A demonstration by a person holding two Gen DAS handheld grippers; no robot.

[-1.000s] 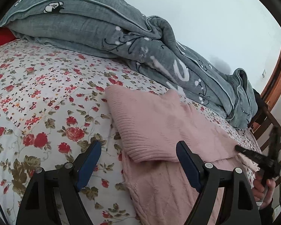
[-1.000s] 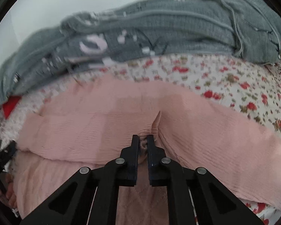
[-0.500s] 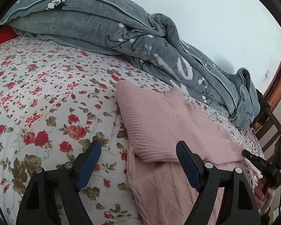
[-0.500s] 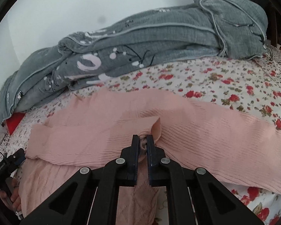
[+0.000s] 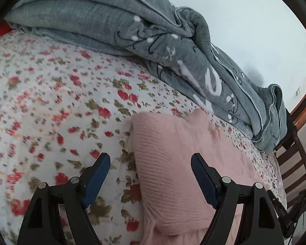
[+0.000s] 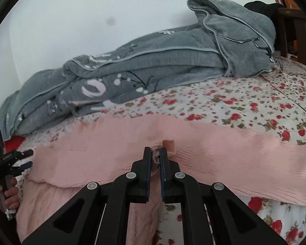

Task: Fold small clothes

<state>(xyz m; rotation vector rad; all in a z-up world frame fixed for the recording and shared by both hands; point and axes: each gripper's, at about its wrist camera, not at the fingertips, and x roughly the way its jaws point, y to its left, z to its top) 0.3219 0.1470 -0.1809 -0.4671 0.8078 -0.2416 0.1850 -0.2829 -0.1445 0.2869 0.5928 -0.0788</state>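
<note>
Right wrist view shows the pink knit garment (image 6: pixel 214 163) lying across the floral bedsheet (image 6: pixel 255 106), with one ribbed band already brought over a softer, textured pink layer beneath it. The right gripper (image 6: pixel 155 153) is clamped narrow on a small bunch of the pink fabric at the near edge of that band, so the folded section is under control at one point only. In the left wrist view the same garment (image 5: pixel 173 163) presents a rounded fold edge toward the camera; the left gripper (image 5: pixel 151 163) stands wide with nothing between its blue pads (image 5: pixel 95 175) — one pad is over the bedsheet (image 5: pixel 51 102), the other over the pink knit. Judged from this layout, the fold is partly made: at least one section is turned over, but the garment remains long and spread sideways, not yet a compact stack. Remaining work likely includes releasing the pinched edge, taking a further fold and flattening. Beyond the garment a grey quilt (image 6: pixel 153 65) is heaped along the wall — well apart from the work area.
</note>
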